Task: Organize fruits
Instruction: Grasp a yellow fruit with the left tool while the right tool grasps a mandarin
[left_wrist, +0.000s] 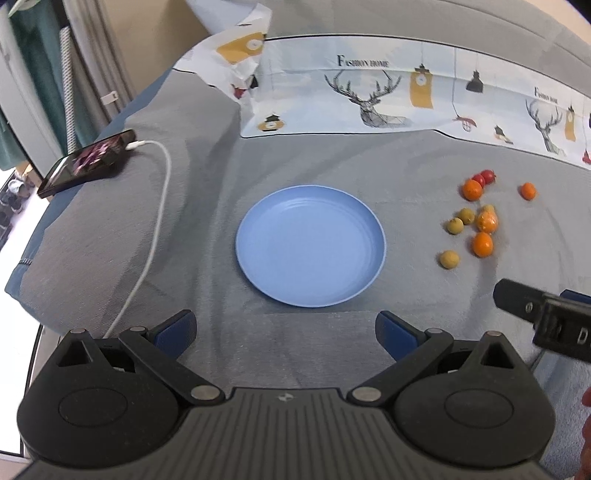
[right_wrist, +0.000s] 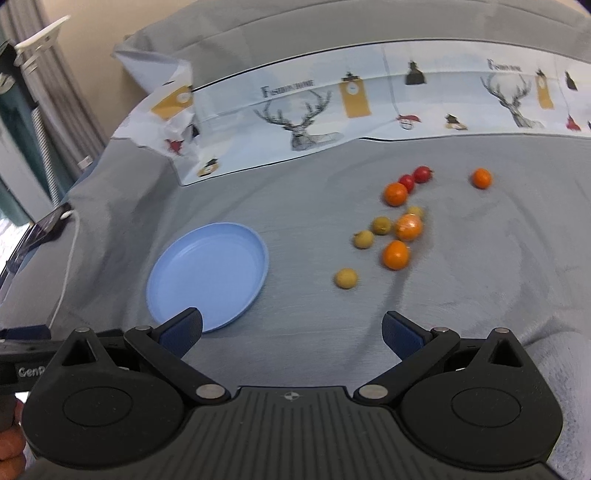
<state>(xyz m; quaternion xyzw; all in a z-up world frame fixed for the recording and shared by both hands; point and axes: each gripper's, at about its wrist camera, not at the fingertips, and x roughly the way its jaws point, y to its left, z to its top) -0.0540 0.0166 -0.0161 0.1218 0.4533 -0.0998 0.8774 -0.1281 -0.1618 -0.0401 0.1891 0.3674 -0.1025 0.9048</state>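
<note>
Orange, yellow-green and red fruits lie loose on a grey bed cover, right of a blue plate that holds nothing. Two red ones touch at the far end of the cluster, with an orange against them. One orange sits well apart to the right. Nearer, a wrapped-looking orange is flanked by yellow-green fruits, a further orange just below it, and a lone yellow-green fruit lies nearest the plate. Motion blur softens their outlines.

Grey cover lies bare between plate and fruits, and between the fruits and both tongs. A deer-print sheet borders the cover at the back.

Left tongs are spread wide with nothing between them, just short of the plate's near rim. Right tongs are also spread wide and hold nothing; the left blue pad overlaps the plate's near edge in that view, and the fruits lie ahead, slightly right.

Only the left view shows clearly a phone with its white cable on a raised fold at the left, plus the right tongs' black body at its right edge. The right view catches just a corner of the phone and shows more bare cover right of the fruits.
</note>
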